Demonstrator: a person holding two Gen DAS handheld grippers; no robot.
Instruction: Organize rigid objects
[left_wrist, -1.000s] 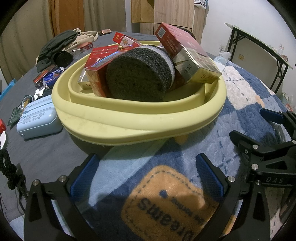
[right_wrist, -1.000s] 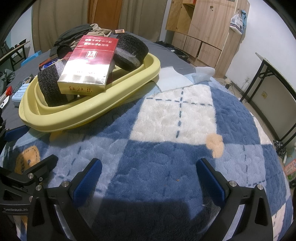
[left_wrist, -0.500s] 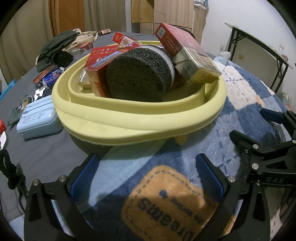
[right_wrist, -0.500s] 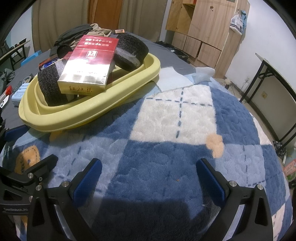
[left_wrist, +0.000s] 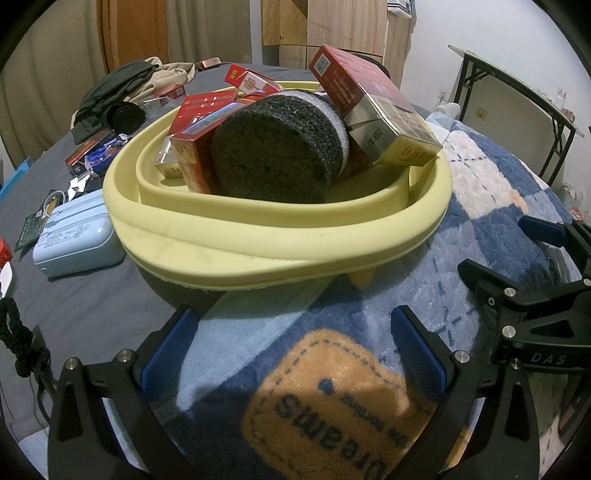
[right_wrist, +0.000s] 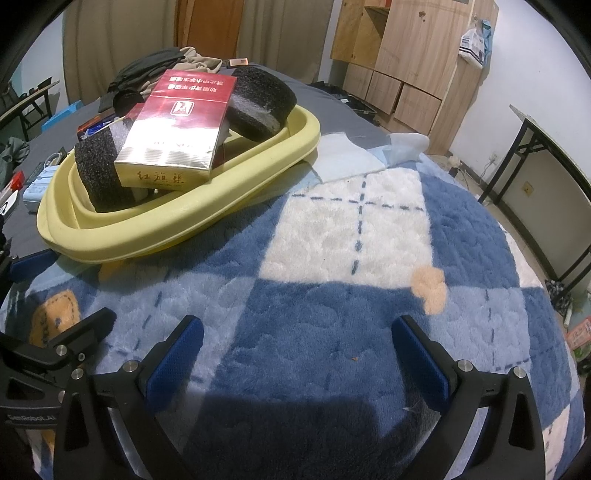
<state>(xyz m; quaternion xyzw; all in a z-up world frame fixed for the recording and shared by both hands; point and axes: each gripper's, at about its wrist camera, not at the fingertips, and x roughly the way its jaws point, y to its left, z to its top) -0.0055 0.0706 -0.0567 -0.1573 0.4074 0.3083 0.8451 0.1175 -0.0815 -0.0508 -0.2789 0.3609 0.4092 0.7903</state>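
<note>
Left wrist view: the left gripper (left_wrist: 295, 350) sits at the bottom of the frame, jaws spread wide and holding nothing, over a blue checked blanket (left_wrist: 461, 266). Centre frame, a yellow basin (left_wrist: 258, 243) rests on the bed, loaded: a black foam disc (left_wrist: 273, 155) on edge at its middle, red boxes (left_wrist: 203, 122) leaning left of it, a big red-and-gold carton (left_wrist: 376, 110) tilted on the right. A pale blue case (left_wrist: 77, 236) lies just left of the basin. In the right wrist view, the right gripper (right_wrist: 295, 354) is wide too and empty, low over the blanket, basin in the upper left.
</note>
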